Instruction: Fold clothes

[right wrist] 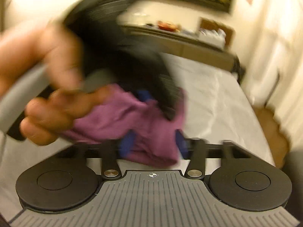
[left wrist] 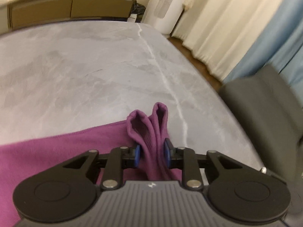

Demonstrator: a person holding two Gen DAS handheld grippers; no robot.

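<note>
My left gripper (left wrist: 151, 154) pinches a bunched fold of the purple garment (left wrist: 56, 151) just above the grey marbled table (left wrist: 85, 71), while my right gripper (right wrist: 153, 143) has more of that cloth between its blue pads, grip unclear through blur.

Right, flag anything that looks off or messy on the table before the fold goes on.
The purple garment is not lying flat: the left gripper pinches a bunched ridge of it that stands up in two loops. In the right wrist view another crumpled wad sits between the right gripper's pads. The grey table shows nothing spilled or damaged.
</note>
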